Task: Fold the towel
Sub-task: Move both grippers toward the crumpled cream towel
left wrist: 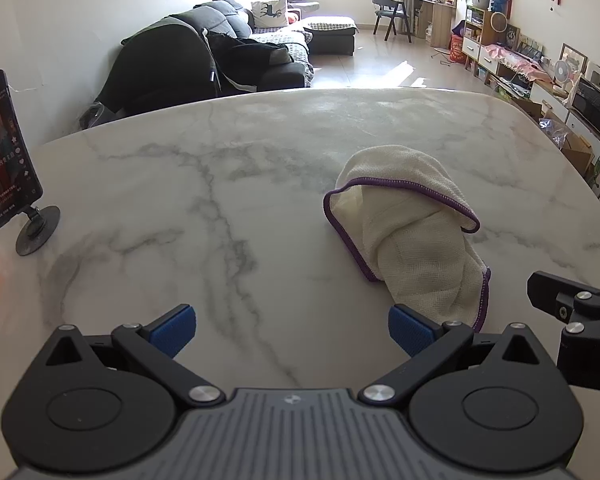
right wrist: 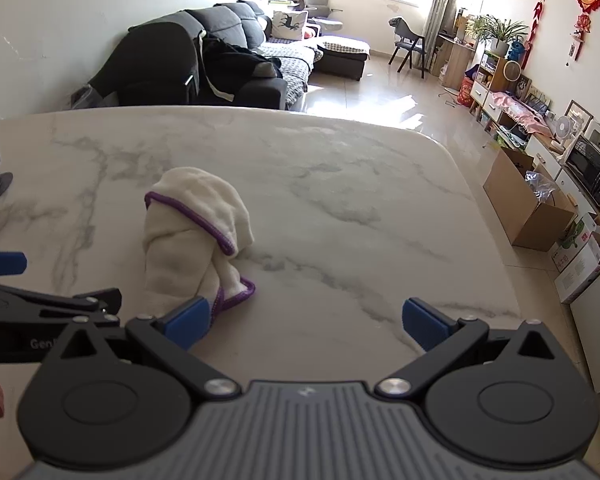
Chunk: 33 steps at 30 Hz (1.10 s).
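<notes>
Cream waffle-textured towel with purple stitched edging (left wrist: 412, 232). White marble tabletop with grey veining (left wrist: 220, 184). Left gripper (left wrist: 292, 330) and right gripper (right wrist: 306, 322): black bodies, ribbed grey housings, blue finger pads (left wrist: 176, 330). Dark grey sofa (left wrist: 220, 52).

Crumpled towel (left wrist: 412, 232) lies on marble table (left wrist: 220, 200), unheld.

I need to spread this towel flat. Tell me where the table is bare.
Bare marble lies left of the towel, up to the phone stand, and right of it toward the table edge. The near edge is crowded: both open tools, left tool and right tool, flank the towel.
</notes>
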### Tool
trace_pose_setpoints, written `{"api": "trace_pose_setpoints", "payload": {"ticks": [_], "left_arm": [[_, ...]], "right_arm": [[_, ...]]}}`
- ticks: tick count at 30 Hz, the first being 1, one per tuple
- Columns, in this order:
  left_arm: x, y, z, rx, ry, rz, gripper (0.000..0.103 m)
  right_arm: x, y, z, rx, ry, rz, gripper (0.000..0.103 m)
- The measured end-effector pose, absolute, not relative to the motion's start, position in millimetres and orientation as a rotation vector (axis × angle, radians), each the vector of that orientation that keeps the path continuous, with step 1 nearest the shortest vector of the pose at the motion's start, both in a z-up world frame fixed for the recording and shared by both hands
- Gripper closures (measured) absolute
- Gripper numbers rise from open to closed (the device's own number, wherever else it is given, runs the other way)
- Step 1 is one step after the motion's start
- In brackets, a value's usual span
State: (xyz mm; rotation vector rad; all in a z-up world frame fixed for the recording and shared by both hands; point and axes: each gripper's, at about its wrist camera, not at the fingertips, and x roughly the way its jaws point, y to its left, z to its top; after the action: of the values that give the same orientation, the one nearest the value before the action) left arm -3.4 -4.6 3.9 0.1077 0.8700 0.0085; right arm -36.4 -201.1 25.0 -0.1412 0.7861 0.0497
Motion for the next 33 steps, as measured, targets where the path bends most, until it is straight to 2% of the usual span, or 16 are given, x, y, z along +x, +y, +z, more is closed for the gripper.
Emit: {"api": "trace_pose_setpoints", "payload": {"ticks": [33], "left_arm": [[-0.2,-6.2,0.2,0.122,0.881,-0.005,0.001]], "right_arm": [[-34.3,-195.3,26.7,-0.16,0.787,0.059,0.0]]}}
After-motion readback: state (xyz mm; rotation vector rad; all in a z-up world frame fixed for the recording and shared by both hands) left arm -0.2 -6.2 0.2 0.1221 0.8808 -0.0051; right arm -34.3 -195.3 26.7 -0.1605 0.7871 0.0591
